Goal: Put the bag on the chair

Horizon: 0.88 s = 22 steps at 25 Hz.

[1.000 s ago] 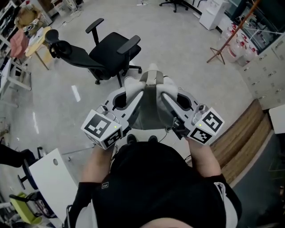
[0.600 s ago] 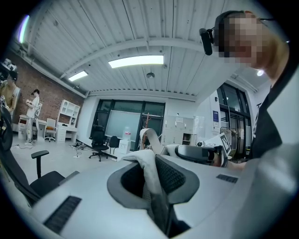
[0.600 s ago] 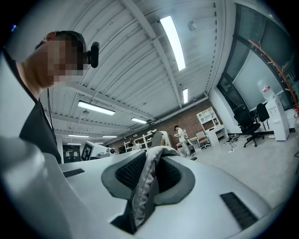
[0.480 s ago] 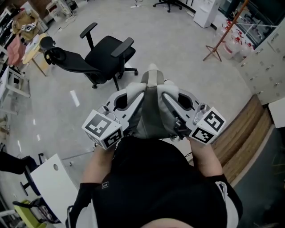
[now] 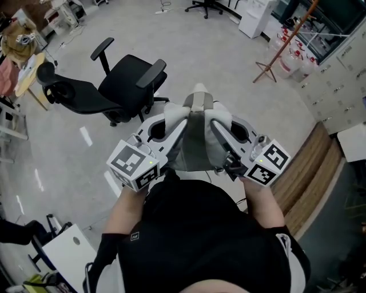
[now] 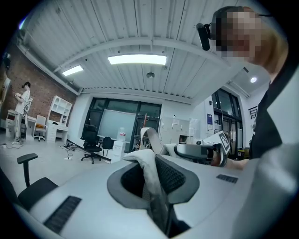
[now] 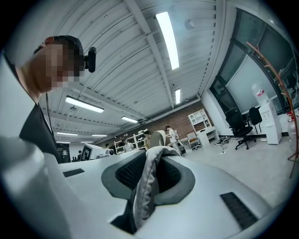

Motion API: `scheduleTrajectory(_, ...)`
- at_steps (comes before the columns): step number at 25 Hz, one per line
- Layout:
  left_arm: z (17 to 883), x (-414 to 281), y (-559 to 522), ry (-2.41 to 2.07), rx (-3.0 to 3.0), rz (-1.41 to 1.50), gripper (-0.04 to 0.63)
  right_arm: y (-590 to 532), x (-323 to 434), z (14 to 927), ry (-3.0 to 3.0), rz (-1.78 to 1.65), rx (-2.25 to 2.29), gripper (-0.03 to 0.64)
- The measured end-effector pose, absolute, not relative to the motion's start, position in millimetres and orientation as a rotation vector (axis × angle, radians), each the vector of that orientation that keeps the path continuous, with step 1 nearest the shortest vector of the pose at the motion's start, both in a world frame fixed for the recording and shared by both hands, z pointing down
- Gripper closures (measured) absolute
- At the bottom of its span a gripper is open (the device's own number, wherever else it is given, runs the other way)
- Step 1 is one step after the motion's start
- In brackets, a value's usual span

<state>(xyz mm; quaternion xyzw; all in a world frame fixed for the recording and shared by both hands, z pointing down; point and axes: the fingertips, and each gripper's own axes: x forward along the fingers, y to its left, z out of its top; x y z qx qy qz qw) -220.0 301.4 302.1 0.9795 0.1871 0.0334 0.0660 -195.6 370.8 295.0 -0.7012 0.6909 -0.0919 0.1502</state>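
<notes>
A grey and white fabric bag (image 5: 196,143) hangs in front of the person, carried between both grippers, with its strap (image 5: 199,102) standing up at the far end. My left gripper (image 5: 176,117) is shut on the bag's left edge, and the cloth (image 6: 150,170) is pinched in its jaws. My right gripper (image 5: 218,119) is shut on the right edge, with the cloth (image 7: 145,179) squeezed in the same way. The black office chair (image 5: 128,83) stands on the floor ahead and to the left, apart from the bag. Its seat and armrest (image 6: 26,161) also show in the left gripper view.
A wooden coat stand (image 5: 281,48) and a white cabinet (image 5: 253,20) stand at the far right. A strip of wooden floor (image 5: 311,171) runs along the right. A white table (image 5: 63,252) is at the near left, a desk (image 5: 26,80) at the far left. Another chair (image 5: 207,6) stands far ahead.
In the head view the chair and the coat stand have slid to the left as the person moves over the floor. Both grippers keep the bag in the same hold.
</notes>
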Motion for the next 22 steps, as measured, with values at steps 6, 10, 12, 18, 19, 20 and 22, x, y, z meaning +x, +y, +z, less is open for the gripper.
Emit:
scheduleTrajectory(6,294,-178,211,0.617,2.955,0.096,0.532,282,-152,289,1.948,-0.279,-2.048,0.546)
scheduleTrajectory(10,284,-164,169,0.633,2.975,0.085,0.532,242,-138,279,1.948,-0.277,-2.034,0.545)
scheduleTrajectory(12,280,-165,168,0.652,3.006,0.069,0.532,241,-138,274,1.944,-0.256,-2.012,0.545)
scheduleTrajectory(18,254,-142,119,0.64,3.045,-0.016,0.532,194,-116,252,1.949,-0.228,-1.999,0.545)
scheduleTrajectory(19,252,-138,112,0.637,3.043,-0.018,0.532,187,-112,249,1.95,-0.23,-1.998,0.545)
scheduleTrajectory(20,251,-135,108,0.636,3.042,-0.019,0.532,182,-109,248,1.952,-0.229,-1.997,0.545)
scheduleTrajectory(22,255,-130,102,0.633,3.036,-0.015,0.533,176,-104,251,1.952,-0.232,-1.992,0.545)
